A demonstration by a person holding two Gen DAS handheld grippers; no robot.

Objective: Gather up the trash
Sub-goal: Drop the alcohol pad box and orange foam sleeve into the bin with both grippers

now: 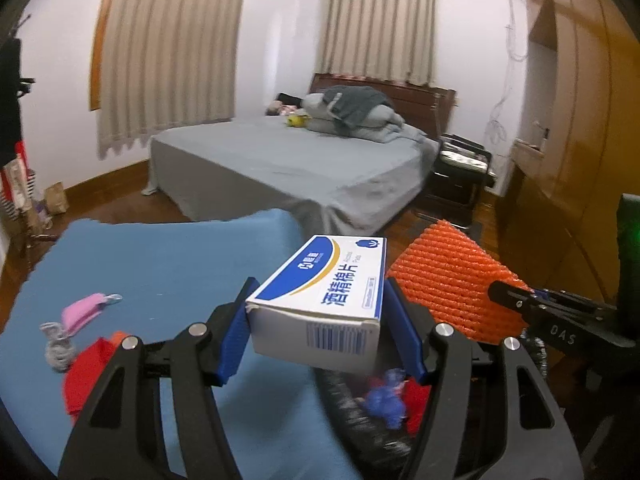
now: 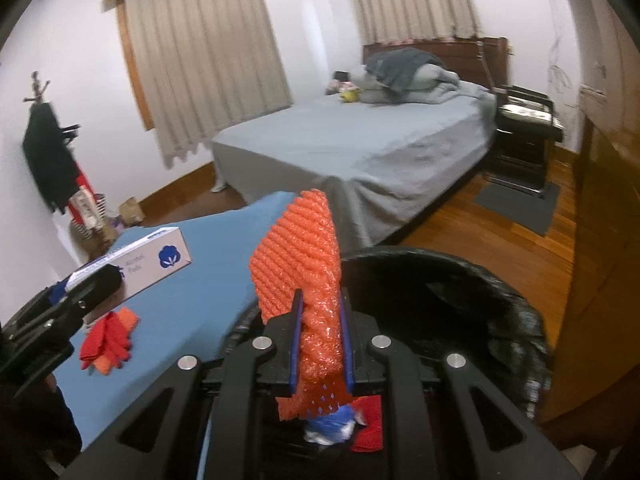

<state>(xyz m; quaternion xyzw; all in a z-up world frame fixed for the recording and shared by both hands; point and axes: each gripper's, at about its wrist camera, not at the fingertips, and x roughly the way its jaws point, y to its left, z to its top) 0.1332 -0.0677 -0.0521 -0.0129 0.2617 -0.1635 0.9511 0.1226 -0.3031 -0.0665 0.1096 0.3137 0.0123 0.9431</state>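
A blue-covered table (image 1: 160,264) stands in a bedroom with a grey bed (image 1: 288,160) and beige curtains (image 1: 168,48). The left gripper (image 1: 320,336) clamps a white-and-blue box (image 1: 324,284) printed "Alcohol Pads" over the table's edge; the right gripper (image 2: 322,344) pinches orange foam netting (image 2: 300,248) above a black-lined bin (image 2: 480,280)

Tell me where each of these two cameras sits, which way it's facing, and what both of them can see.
Left wrist: on the left gripper, looking along its fingers at the held white and blue box, across the blue table toward the bed.
Right wrist: on the right gripper, looking past the clamped orange foam net, over the black bin.
Shared: box, net, table, bed; each sees the other gripper.
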